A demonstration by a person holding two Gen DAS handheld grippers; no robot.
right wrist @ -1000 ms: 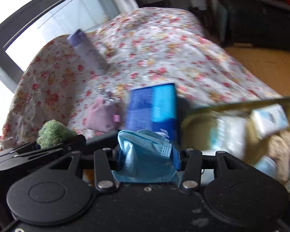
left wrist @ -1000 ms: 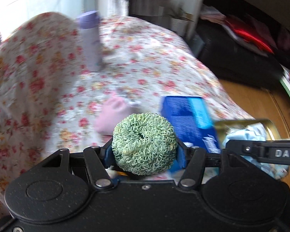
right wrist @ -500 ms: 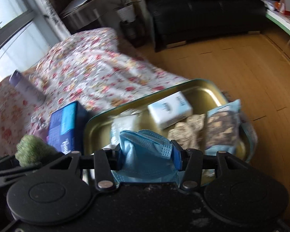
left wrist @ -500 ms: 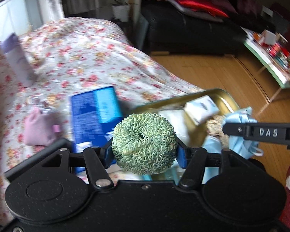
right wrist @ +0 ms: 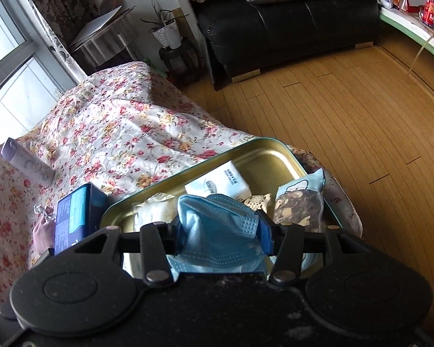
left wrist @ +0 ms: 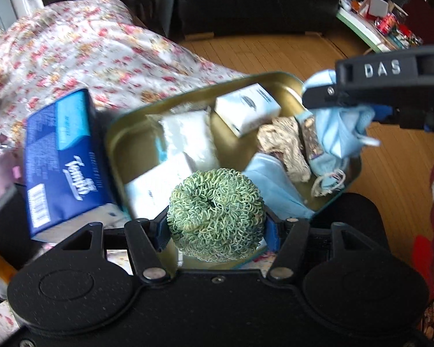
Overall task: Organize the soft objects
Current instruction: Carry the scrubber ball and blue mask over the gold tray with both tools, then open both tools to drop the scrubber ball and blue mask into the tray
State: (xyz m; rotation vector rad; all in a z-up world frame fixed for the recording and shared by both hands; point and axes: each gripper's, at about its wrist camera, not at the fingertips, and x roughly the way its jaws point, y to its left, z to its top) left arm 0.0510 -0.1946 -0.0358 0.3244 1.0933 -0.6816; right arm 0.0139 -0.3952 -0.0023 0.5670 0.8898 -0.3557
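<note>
- Left gripper: jaws are opening, yet the blue pads still touch both sides of the green scrubber ball, which sits between them. The ball hangs above the near edge of the tray.
- Right gripper: clamped on a crumpled light-blue face mask. In the left wrist view this gripper enters from the right with the mask dangling over the far right part of the tray.
- Tray: gold-coloured metal with a rounded rim, resting on the floral cloth at the edge nearest the wooden floor.
- Tray contents: a white tissue pack, a clear-fronted snack bag against the right wall, a beige knitted item, a white padded piece, a flat blue mask and a second white pack.
- Blue tissue pack: lies on the cloth just beside the left wall of the tray.
- Pink pouch: lies on the cloth to the left of the blue tissue pack.
- Lilac bottle: stands tilted in view, far left on the cloth, well apart from the tray.
</note>
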